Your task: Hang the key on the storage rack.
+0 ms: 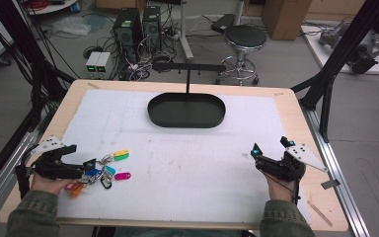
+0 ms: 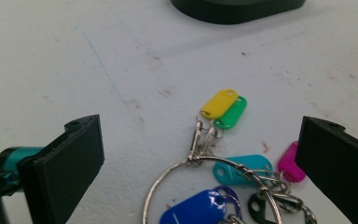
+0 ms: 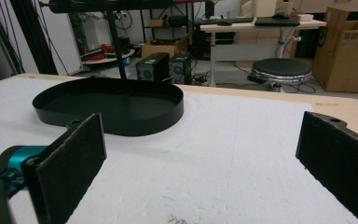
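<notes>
Left claw [image 2: 200, 154], jaws spread wide, straddles the key-tag bunch [image 2: 228, 182] lying on the bench [image 1: 187, 168], positioned for a closing grasp, while right claw [image 1: 271, 149] sits released, well apart, holding nothing.

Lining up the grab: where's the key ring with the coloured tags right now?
The key ring lies on the white mat's near-left part in the high view, just ahead of the open left gripper, well short of the black tray.
</notes>
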Tool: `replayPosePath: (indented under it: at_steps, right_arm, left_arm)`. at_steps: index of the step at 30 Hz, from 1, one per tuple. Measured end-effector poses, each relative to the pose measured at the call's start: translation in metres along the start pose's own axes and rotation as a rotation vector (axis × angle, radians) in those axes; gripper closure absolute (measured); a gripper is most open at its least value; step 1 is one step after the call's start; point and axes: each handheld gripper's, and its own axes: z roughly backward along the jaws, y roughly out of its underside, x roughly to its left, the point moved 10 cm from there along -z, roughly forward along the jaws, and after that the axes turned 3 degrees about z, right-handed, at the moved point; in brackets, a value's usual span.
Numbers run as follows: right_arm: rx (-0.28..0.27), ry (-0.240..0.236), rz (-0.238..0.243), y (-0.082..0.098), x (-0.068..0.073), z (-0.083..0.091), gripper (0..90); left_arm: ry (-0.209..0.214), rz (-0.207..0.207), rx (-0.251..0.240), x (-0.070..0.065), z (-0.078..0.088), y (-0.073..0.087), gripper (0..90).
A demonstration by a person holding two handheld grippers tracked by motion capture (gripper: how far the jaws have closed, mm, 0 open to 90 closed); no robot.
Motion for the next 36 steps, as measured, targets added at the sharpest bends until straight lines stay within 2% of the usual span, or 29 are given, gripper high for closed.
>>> replayPosePath:
  at_steps: [2,7,9,10,12,13,15,19,25,28,30,36]
  right_arm:
    - [0.0,0.001,-0.001,0.0,0.0,0.0,0.5]
    - [-0.002,0.0,0.003,0.0,0.0,-0.001,0.5]
    - [-0.003,0.0,0.004,0.0,0.0,-0.001,0.5]
    - [-0.003,0.0,0.004,0.0,0.0,-0.001,0.5]
    - [-0.002,0.001,0.004,0.0,0.0,-0.001,0.5]
    - [-0.002,0.0,0.004,0.0,0.0,-0.001,0.5]
    - [-0.002,-0.001,0.005,0.0,0.0,-0.001,0.5]
    - [0.002,-0.001,-0.002,0.001,0.0,-0.001,0.5]
    - [-0.001,-0.001,0.004,0.0,0.0,-0.001,0.5]
    - [0.0,-0.001,-0.003,0.0,0.0,-0.001,0.5]
    - [0.001,-0.001,-0.002,0.0,0.0,-0.001,0.5]
    - [0.0,-0.001,0.002,0.0,0.0,-0.001,0.5]
  left_arm:
    - [0.009,-0.002,0.012,-0.002,-0.001,0.001,1.7]
    - [0.062,-0.015,0.106,-0.011,-0.006,0.012,1.7]
    - [0.07,-0.029,0.154,-0.013,-0.008,0.018,1.7]
    - [0.07,-0.029,0.154,-0.013,-0.008,0.018,1.7]
    - [0.072,-0.043,0.207,-0.014,-0.011,0.025,1.7]
    - [0.074,-0.044,0.218,-0.015,-0.011,0.026,1.7]
    - [0.076,-0.04,0.223,-0.016,-0.012,0.027,1.7]
    - [0.094,-0.071,0.267,-0.018,-0.01,0.031,2.8]
    - [0.126,-0.099,0.299,-0.025,-0.008,0.033,10.5]
    - [0.159,-0.116,0.346,-0.03,-0.007,0.038,13.5]
    - [0.16,-0.118,0.352,-0.031,-0.007,0.039,16.8]
    - [0.168,-0.164,0.397,-0.036,-0.006,0.042,27.8]
